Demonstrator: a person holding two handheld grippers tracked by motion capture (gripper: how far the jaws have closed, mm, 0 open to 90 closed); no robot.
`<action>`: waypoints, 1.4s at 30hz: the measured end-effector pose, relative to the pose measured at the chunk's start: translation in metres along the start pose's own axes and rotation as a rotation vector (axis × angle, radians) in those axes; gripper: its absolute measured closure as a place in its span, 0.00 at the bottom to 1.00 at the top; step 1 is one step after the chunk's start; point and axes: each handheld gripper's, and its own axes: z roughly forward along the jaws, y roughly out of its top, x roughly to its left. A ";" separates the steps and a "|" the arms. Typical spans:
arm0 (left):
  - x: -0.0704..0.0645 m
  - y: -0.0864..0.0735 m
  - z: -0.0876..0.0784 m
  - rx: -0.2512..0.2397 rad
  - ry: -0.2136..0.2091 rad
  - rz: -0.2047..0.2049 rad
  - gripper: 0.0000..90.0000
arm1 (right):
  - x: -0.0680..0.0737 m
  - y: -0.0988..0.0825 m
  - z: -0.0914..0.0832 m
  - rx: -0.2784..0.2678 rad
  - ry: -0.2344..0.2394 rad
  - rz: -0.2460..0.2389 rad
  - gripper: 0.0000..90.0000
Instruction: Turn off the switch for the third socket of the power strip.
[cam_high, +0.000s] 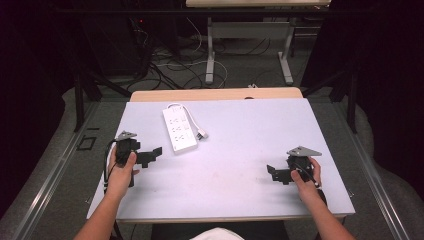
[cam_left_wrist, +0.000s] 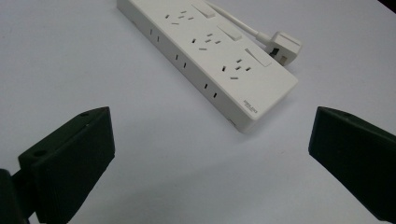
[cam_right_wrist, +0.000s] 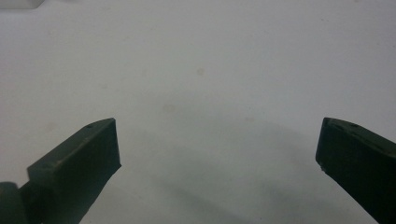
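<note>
Closest to the camera in the high view are the person's two forearms coming in from the bottom edge. The left hand (cam_high: 121, 167) has the left gripper (cam_high: 150, 156) near the left edge of the table (cam_high: 240, 150), tips pointing toward the middle. Its jaws are spread wide with nothing between them, and you can see that clearly in the left gripper view too: two black pads far apart over bare white tabletop. The right hand (cam_high: 306, 177) holds the right gripper (cam_high: 274, 173) near the front right corner, pointing inward as well. Same deal there, jaws wide apart and nothing in them, just plain table surface with a few faint marks.

A bit further back sits the power strip (cam_high: 179, 128), white, lying flat on the left half of the table, running roughly front to back. Its near end is just beyond the left gripper, not touching it. The cord loops round the far end and the plug (cam_high: 202, 134) lies on the table right beside the strip's right side.

Beyond the table it's floor, cables and the legs of another desk (cam_high: 212, 60).
</note>
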 end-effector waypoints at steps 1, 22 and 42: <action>0.001 -0.002 0.000 -0.005 0.001 -0.004 0.00 | 0.001 0.000 0.000 0.003 0.001 0.008 0.00; 0.009 -0.023 0.007 -0.004 0.008 -0.019 0.04 | -0.001 0.001 -0.002 -0.006 0.002 0.002 0.00; 0.017 -0.027 0.011 0.012 0.036 -0.034 0.05 | -0.001 0.001 -0.002 -0.003 0.010 -0.013 0.00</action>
